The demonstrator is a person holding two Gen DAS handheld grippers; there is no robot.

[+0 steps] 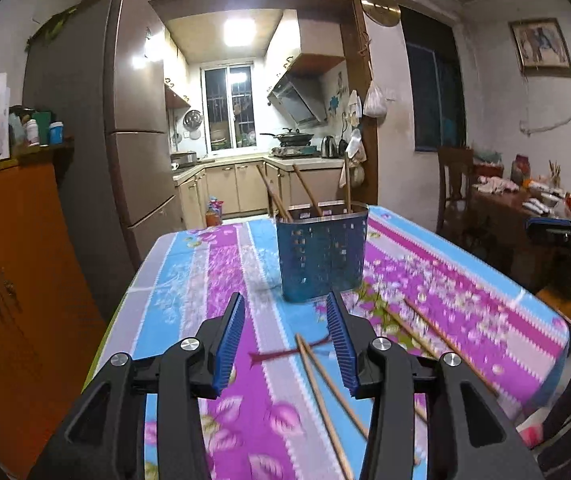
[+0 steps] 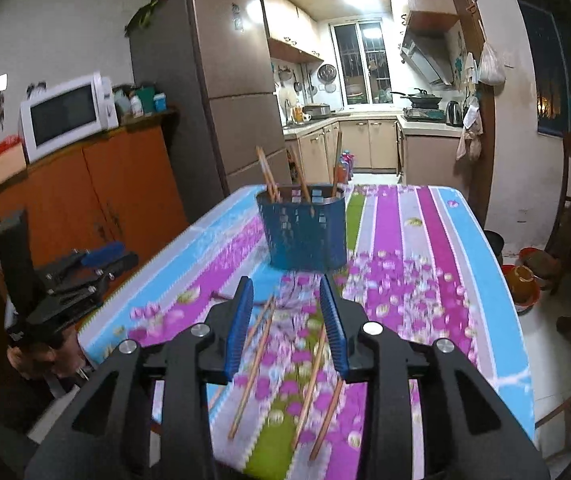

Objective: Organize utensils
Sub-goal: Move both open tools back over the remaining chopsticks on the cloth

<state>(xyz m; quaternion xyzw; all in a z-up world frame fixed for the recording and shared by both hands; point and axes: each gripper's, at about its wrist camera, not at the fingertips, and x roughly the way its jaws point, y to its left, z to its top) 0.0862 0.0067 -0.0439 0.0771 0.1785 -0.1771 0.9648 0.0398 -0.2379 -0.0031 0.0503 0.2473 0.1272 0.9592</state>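
Lying under open right claw (image 2: pixel 286 294): loose chopsticks (image 2: pixel 253 364).

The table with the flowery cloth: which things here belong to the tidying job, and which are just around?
Part of the job:
- blue holder, some chopsticks already standing in it
- loose chopsticks on the cloth
- left gripper and right gripper, both open and empty

Just around:
- microwave
- fridge
- kettle

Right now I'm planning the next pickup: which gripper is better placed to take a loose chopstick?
Probably right. Several loose chopsticks lie under the open right gripper. The left gripper, also open, has fewer, toward one finger.
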